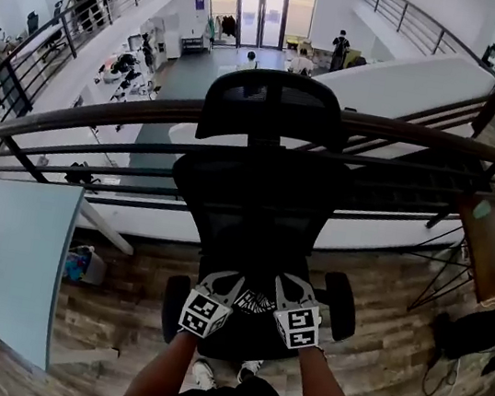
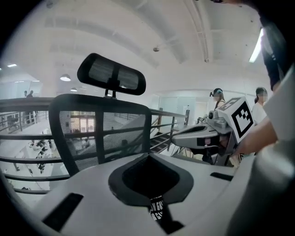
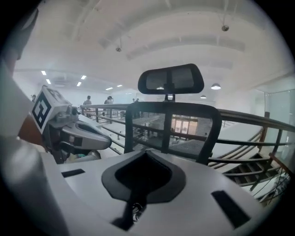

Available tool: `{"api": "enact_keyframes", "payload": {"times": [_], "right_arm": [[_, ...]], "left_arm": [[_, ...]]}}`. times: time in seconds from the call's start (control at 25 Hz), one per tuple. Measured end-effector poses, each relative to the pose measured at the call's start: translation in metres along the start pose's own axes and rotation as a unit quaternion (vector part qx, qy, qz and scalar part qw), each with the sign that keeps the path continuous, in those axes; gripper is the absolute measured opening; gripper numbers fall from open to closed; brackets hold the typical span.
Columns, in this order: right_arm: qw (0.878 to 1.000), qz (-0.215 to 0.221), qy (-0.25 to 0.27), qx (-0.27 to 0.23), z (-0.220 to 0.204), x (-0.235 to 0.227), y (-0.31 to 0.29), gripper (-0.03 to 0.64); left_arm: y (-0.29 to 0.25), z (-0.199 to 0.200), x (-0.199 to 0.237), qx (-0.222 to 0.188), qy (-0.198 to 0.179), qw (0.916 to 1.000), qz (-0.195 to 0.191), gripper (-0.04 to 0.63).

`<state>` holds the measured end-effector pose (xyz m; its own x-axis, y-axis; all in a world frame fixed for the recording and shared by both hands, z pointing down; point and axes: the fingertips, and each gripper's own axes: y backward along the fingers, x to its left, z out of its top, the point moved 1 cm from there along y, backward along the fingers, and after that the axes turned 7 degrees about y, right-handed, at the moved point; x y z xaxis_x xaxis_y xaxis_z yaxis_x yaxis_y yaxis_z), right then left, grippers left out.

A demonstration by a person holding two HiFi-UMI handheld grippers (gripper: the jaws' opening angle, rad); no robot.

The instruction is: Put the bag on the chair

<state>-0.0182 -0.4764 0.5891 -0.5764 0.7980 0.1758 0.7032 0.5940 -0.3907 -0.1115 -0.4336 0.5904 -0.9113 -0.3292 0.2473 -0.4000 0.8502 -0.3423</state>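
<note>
A black mesh office chair (image 1: 262, 195) with a headrest stands in front of me, its back against a railing. Both grippers hover side by side over its seat. My left gripper (image 1: 226, 284) is shut on a black strap with white print (image 2: 156, 209). My right gripper (image 1: 293, 293) is shut on a dark strap with a small metal piece (image 3: 135, 209). Between them shows a black part of the bag with white print (image 1: 255, 302); the rest of the bag is hidden. The chair back (image 2: 101, 133) (image 3: 170, 129) fills each gripper view, with the other gripper (image 2: 203, 136) (image 3: 87, 138) beside it.
A dark metal railing (image 1: 102, 118) runs behind the chair, with an open drop to a lower floor beyond. A pale table (image 1: 5, 257) stands at the left. Cables (image 1: 443, 373) lie on the wooden floor at the right. People (image 2: 216, 99) stand far off.
</note>
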Motion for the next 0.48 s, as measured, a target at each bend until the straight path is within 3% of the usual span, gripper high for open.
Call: {"api": "enact_keyframes", "payload": {"times": [0.24,0.48], "right_arm": [[0.999,-0.014,0.013,-0.048,0.032,0.017,0.028,0.019],[0.995,-0.025,0.02,-0.098,0.072,0.035,0.052,0.018]], "left_arm": [[0.026,0.019,-0.026,-0.019,-0.001,0.9992,-0.035,0.011],[0.065,0.043,-0.031,-0.05,-0.015,0.998,-0.036,0.011]]}}
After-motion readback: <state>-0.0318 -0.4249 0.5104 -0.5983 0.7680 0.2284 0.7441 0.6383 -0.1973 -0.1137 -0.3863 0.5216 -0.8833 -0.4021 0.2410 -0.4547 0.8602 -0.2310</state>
